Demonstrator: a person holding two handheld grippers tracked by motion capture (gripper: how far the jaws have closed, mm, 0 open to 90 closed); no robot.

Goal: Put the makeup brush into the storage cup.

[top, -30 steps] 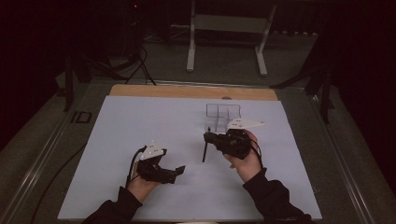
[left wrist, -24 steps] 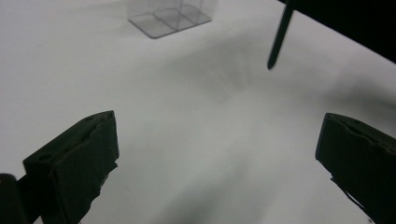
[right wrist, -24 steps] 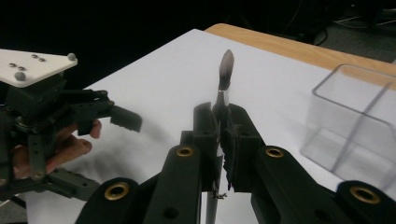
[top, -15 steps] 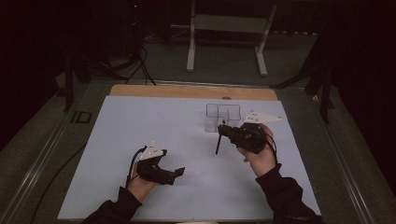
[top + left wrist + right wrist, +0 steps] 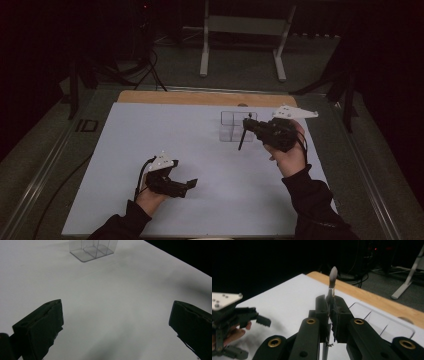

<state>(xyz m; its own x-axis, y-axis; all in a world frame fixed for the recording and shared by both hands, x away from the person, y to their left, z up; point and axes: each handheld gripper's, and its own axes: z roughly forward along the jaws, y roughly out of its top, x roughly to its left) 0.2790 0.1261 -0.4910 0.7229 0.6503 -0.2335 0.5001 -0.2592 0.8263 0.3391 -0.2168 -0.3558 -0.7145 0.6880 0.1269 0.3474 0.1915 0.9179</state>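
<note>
My right gripper is shut on a thin dark brush and holds it in the air beside a clear compartment box at the back of the white mat. The right gripper view has the brush's handle pinched between the jaws, and its pale bristle tip points up past them. Near the front left, my left gripper rests on the mat, open and with nothing in it. From the left gripper view the wide jaws frame bare mat, with the clear box far ahead.
A white mat covers the table, and a wooden strip runs along its far edge. A metal stand and cables lie on the dark floor beyond. The left hand and gripper appear at the left of the right gripper view.
My right gripper has risen and moved right and farther back with the brush, ending up next to the clear box. The left gripper has stayed where it was.
</note>
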